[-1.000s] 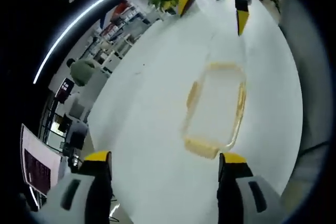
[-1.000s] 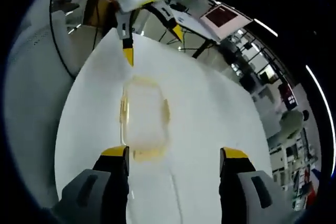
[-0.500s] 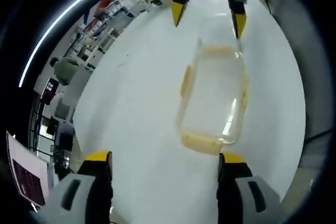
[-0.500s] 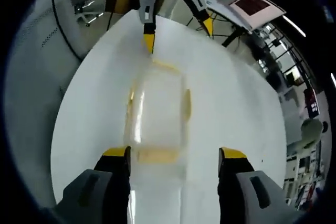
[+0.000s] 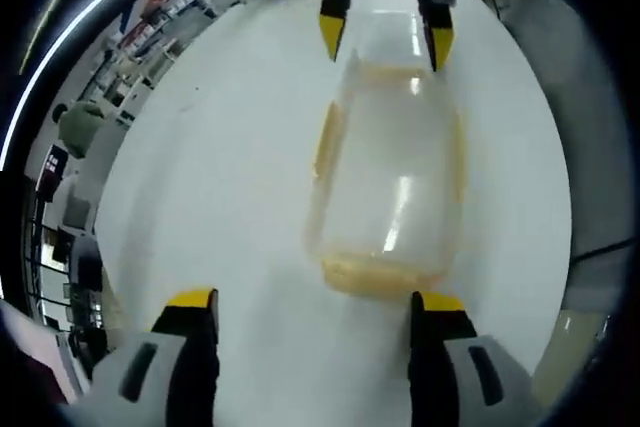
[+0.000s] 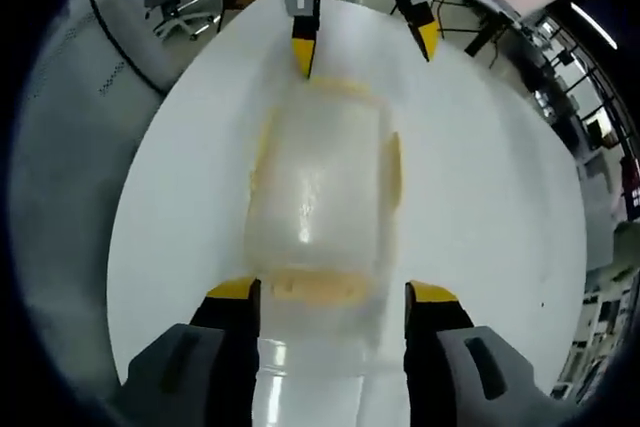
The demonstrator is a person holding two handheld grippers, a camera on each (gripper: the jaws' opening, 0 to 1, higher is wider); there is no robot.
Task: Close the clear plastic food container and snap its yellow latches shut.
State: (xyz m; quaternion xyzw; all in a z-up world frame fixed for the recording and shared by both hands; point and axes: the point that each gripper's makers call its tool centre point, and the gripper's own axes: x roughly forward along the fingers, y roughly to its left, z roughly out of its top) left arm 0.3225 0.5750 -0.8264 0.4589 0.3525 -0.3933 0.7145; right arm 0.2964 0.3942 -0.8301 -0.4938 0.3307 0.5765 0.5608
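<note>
Clear plastic food container with yellow latches, lid on, flat on white table.

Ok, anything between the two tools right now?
Just the clear container, lid on, lying lengthwise between left tool and right tool in the left gripper view.

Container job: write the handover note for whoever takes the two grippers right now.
Left gripper: open, empty, facing one short end of the container.
Right gripper: open, empty, at the opposite short end, jaws either side of that end's yellow latch.
Container sits on the white table, lid on top.
Done: lid appears in place. Whether any latch is snapped cannot be told.
Left: press the latches shut.
</note>
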